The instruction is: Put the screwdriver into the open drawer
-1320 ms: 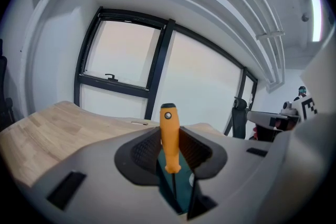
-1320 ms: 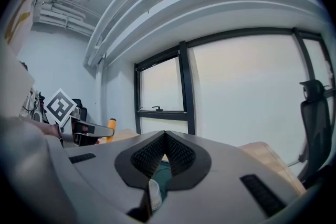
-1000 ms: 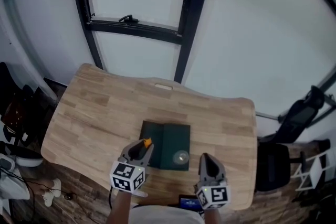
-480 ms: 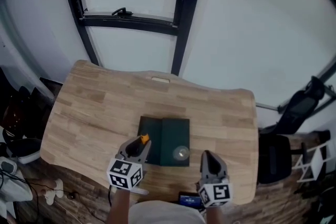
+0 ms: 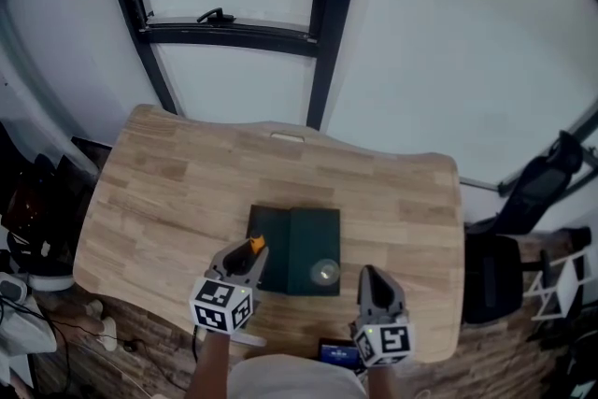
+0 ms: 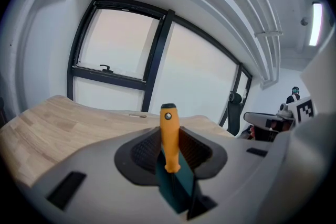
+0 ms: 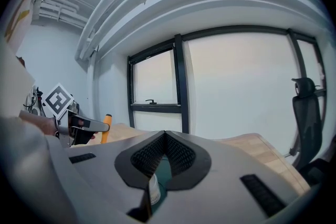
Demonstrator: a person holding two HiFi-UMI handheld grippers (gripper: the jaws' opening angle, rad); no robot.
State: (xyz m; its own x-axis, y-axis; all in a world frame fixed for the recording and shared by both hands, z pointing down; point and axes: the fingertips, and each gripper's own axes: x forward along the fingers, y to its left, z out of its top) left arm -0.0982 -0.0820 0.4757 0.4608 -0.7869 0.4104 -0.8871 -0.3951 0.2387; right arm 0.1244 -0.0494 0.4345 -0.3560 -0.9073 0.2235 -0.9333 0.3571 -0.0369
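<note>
An orange-handled screwdriver [image 5: 255, 246] is clamped in my left gripper [image 5: 250, 255], its handle [image 6: 169, 136] standing upright between the jaws. It hangs over the near left edge of a dark green box [image 5: 313, 243] in the middle of the wooden table [image 5: 168, 192]. A seam splits the box into a narrow left part and a wider right part. A pale round knob [image 5: 324, 273] sits at its near right corner. My right gripper [image 5: 367, 277] is just right of that knob, jaws shut with nothing in them [image 7: 165, 136]; the knob [image 7: 154, 189] shows below them.
A dark device [image 5: 338, 355] lies at the table's near edge between my arms. A black office chair [image 5: 533, 201] stands right of the table. Cluttered dark shelving [image 5: 28, 201] is at the left. A black-framed window [image 5: 215, 17] rises behind the far edge.
My left gripper with the screwdriver has shifted slightly left and nearer. The right gripper has hardly moved.
</note>
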